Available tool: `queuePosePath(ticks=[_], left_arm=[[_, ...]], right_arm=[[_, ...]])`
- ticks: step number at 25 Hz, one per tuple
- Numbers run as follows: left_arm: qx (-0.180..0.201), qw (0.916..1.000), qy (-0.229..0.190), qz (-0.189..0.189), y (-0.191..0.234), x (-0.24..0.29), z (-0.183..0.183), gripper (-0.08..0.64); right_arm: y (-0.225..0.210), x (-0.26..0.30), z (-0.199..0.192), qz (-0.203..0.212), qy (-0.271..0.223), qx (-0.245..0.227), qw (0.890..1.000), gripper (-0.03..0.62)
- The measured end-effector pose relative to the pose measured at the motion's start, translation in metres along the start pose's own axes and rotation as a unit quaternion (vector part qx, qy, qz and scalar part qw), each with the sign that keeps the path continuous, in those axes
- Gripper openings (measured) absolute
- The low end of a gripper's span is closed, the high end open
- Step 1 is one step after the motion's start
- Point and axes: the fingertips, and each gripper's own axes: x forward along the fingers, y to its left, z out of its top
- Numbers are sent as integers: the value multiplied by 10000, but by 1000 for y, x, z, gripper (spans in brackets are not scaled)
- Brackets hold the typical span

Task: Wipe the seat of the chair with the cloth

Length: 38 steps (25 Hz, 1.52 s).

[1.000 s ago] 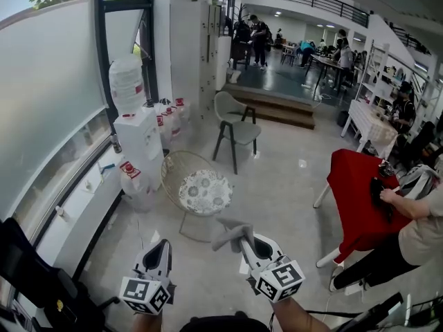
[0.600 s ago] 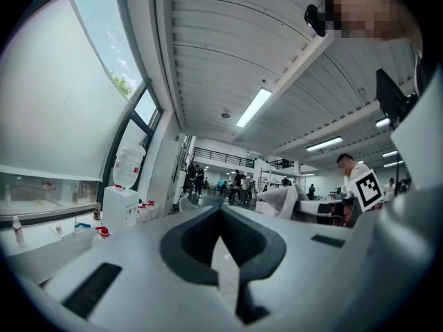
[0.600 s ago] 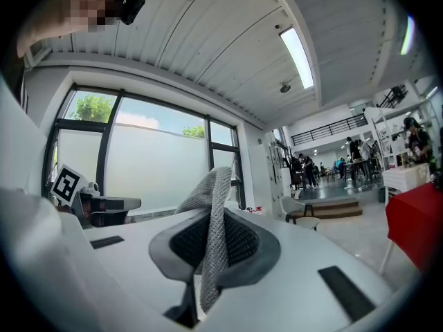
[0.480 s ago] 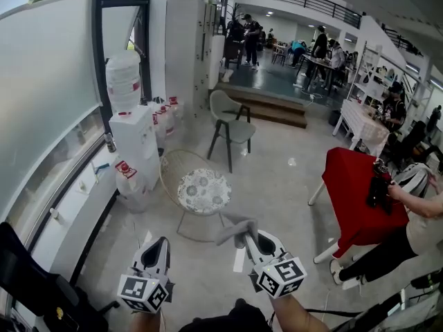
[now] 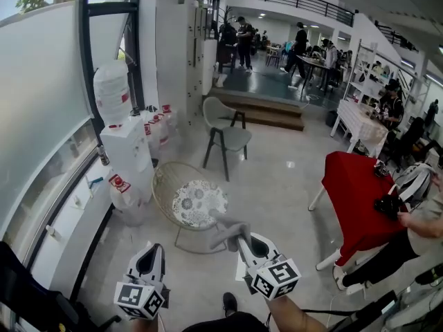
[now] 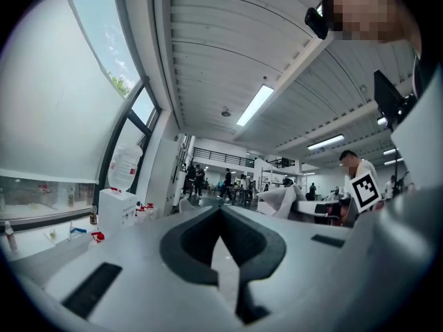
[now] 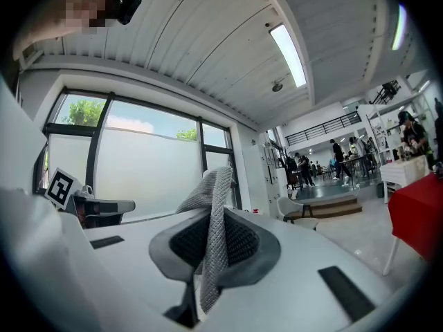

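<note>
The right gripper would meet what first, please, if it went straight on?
Probably the round wire chair with the patterned seat, beyond the right gripper and its grey cloth; depth is unclear.

The pale grey floor [image 5: 277,185] carries everything here. A round wire chair [image 5: 199,203] with a patterned seat stands on it near the window wall, just beside a white water dispenser [image 5: 128,147]. Jugs with red caps [image 5: 158,124] sit in a cluster behind the dispenser. Farther off, a grey chair [image 5: 225,133] stands on dark legs. At the right, a table under a red cover [image 5: 353,185] rests on white legs. Wooden steps [image 5: 266,113] rise at the far end.
</note>
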Motion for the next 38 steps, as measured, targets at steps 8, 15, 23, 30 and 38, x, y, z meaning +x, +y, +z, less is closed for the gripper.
queuePosePath(ticks=[8, 15, 23, 30, 38], left_arm=[[-173, 9998, -16, 83, -4, 77, 8, 5], [39, 10000, 3, 84, -17, 136, 18, 5], [150, 9998, 64, 86, -41, 192, 18, 5], [141, 9995, 219, 166, -34, 230, 12, 5], [149, 9996, 227, 31, -4, 265, 19, 5]], right_arm=[[-55, 41, 12, 149, -81, -12, 9999, 28], [-110, 63, 22, 214, -116, -47, 9997, 28], [-173, 74, 27, 259, -162, -33, 9995, 28], [-201, 102, 23, 302, -103, 37, 9995, 28], [-206, 150, 23, 251, 29, 52, 9997, 28]])
